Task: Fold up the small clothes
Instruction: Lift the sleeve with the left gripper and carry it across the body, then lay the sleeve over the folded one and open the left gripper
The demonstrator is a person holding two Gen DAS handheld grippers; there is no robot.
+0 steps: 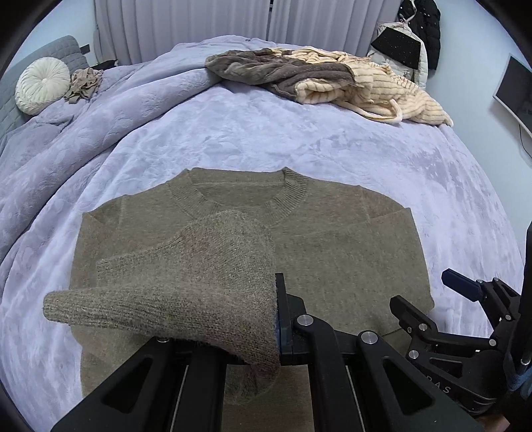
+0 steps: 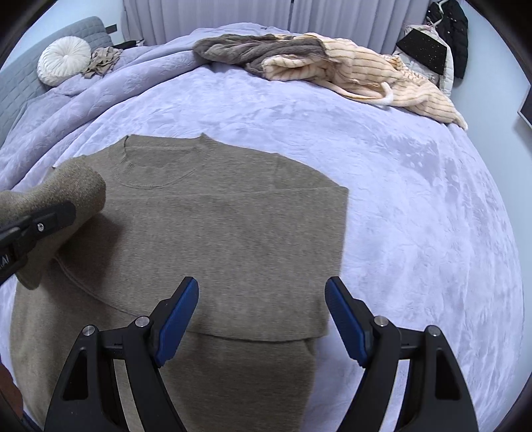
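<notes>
Surface: we work over a bed (image 1: pixel 232 139) spread with a pale lavender plush blanket whose nap shows a faint embossed pattern; along its left side the cover bunches into heavier folds.
Sweater: we see the olive-brown knit sweater (image 1: pixel 332 252) lying flat on the near part of the blanket, neckline toward the far side, its right sleeve already folded across the chest.
Left sleeve: the sleeve (image 1: pixel 186 285) is lifted off the body of the sweater and drapes over our left tool, cuff hanging out to the left.
Left gripper: the left gripper (image 1: pixel 279 319) is clamped tight on that sleeve — the knit wraps the fingers so that only a sliver of blue pad shows.
Right gripper: the right gripper (image 2: pixel 262 319) stands wide apart and holds nothing; its blue pads (image 2: pixel 176 319) hover above the folded lower part of the sweater.
Far end of bed: a heap of other clothes (image 1: pixel 332 83) — a grey-brown fleece piece and a cream striped one — lies well apart from the sweater.
Room: we note white curtains (image 1: pixel 199 23) behind the bed, a grey padded headboard (image 1: pixel 63 50) at far left with a round white pleated cushion (image 1: pixel 41 84) and a small beige crumpled garment (image 1: pixel 84 83) just beside it, dark coats hanging (image 1: pixel 422 30) at far right, and a dark screen (image 1: pixel 515 89) on the right wall.
</notes>
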